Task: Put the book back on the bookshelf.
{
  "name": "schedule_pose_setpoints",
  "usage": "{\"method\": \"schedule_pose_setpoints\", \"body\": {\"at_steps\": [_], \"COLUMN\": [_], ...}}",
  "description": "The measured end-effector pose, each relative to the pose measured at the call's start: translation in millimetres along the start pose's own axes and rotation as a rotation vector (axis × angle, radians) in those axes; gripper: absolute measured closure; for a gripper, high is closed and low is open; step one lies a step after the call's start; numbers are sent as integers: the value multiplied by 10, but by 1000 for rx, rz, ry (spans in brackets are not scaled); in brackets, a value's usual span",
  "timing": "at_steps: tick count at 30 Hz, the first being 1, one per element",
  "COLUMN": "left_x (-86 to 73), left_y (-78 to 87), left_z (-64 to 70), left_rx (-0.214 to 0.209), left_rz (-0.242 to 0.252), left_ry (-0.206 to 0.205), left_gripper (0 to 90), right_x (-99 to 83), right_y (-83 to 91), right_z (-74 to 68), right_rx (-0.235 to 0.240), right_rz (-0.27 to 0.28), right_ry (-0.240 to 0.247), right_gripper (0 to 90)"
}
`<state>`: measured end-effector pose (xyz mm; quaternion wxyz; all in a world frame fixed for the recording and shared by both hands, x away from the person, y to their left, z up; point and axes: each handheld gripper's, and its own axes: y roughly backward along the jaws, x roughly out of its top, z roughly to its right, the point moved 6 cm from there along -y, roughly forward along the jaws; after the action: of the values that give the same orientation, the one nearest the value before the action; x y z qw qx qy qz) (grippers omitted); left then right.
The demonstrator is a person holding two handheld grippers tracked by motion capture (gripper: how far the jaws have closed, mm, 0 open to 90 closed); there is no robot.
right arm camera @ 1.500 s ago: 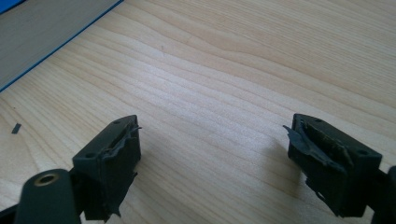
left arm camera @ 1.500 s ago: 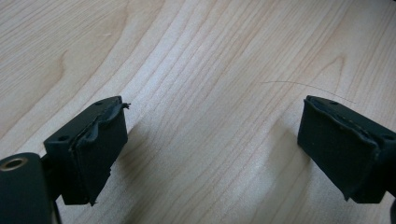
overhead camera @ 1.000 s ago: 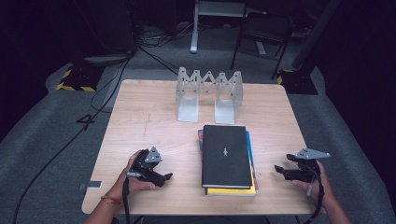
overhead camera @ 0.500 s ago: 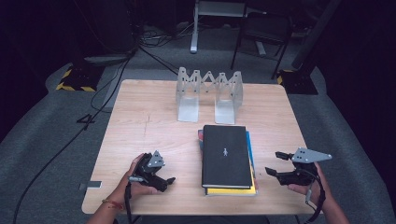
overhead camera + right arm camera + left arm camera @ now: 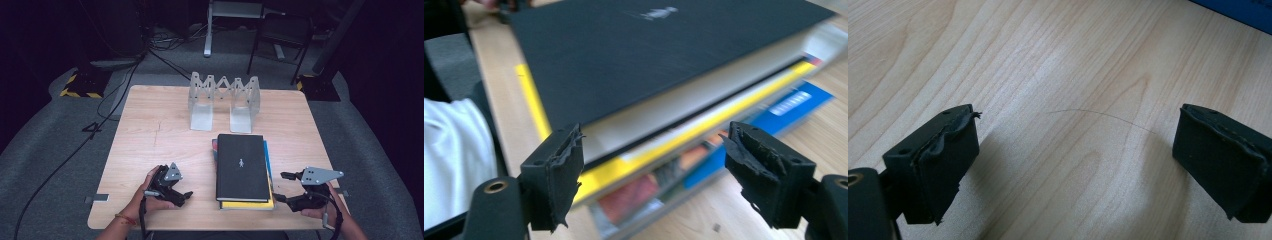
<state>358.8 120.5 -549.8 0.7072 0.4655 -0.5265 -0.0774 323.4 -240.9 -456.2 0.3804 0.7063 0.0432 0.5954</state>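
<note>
Right gripper (image 5: 282, 187), fingers apart, faces the black hardcover book (image 5: 241, 166) near the counter's front edge; left gripper (image 5: 186, 196) fingers apart.

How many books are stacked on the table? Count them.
3 at least: the black hardcover book on top, a yellow book beneath, a blue book lowest; others may be hidden between.

wooden table (image 5: 150, 130) bearing books (image 5: 242, 167), rack (image 5: 223, 101)

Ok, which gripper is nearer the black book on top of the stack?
Right. The right gripper sits just off the black book, at its near right corner, jaws open toward the stack. The left gripper rests farther off to the book's left, over bare table.
</note>
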Motion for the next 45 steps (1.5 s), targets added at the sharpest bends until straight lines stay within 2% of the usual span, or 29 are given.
{"method": "schedule_pose_setpoints", "body": {"at_steps": [4, 6, 8, 10, 13, 14, 16, 17, 18, 19, 22, 23, 25, 29, 31, 32, 34, 35, 36, 38, 39, 45], "left_x": [3, 6, 10, 17, 34, 58, 82, 97, 97, 126, 154, 177, 224, 390, 439, 476, 594, 594, 629, 693, 711, 781], "left_y": [-1, -3, -4, -10, -18, -29, -38, -50, -50, -71, -91, -104, -125, -155, -158, -168, -183, -183, -183, -196, -206, -291], "left_z": [3, 5, 4, 5, 3, 9, 7, 6, 6, 3, 3, 7, 24, 57, 58, 57, 40, 40, 36, 36, 37, 19], "left_rx": [-2, -3, -6, -7, -5, -8, -10, -11, -11, -13, -12, -17, -24, -14, -4, -6, -7, -7, -9, -20, -24, -24], "left_rz": [1, 2, 0, 2, 4, 11, 15, 15, 15, 20, 21, 19, 23, 61, 77, 81, 113, 113, 129, 141, 148, 146], "left_ry": [-1, -2, -7, -5, -8, -3, -6, -2, -2, -6, -3, -6, -7, -43, -55, -62, -71, -71, -77, -92, -86, -109], "left_gripper": [50, 54, 57, 61, 76, 103, 158, 163, 164, 179, 204, 222, 249, 292, 308, 340, 393, 437, 444, 494, 508, 530], "right_x": [38, 46, 46, 41, 46, 66, 99, 120, 120, 149, 160, 166, 168, 217, 236, 286, 314, 314, 343, 366, 377, 440], "right_y": [-17, -8, 18, 39, 18, -18, -51, -59, -59, -85, -110, -151, -170, -274, -287, -308, -352, -352, -392, -407, -419, -530], "right_z": [-92, -105, -128, -177, -199, -228, -231, -234, -234, -206, -176, -139, -132, -91, -77, 6, 79, 79, 120, 126, 123, 80], "right_rx": [19, 39, 42, 74, 74, 93, 94, 114, 114, 95, 80, 78, 90, 121, 127, 81, 57, 57, 35, 30, 28, 34], "right_rz": [0, 1, -4, 1, -2, -1, 2, 13, 13, 10, 4, -9, -15, -56, -54, -31, -27, -27, -24, -29, -28, -31], "right_ry": [18, 3, 14, 4, 2, -8, -12, -26, -26, -39, -55, -78, -80, -94, -93, -107, -127, -127, -129, -110, -101, -91], "right_gripper": [244, 237, 236, 232, 229, 229, 231, 237, 237, 245, 265, 253, 234, 136, 152, 212, 217, 217, 211, 211, 211, 210]}}
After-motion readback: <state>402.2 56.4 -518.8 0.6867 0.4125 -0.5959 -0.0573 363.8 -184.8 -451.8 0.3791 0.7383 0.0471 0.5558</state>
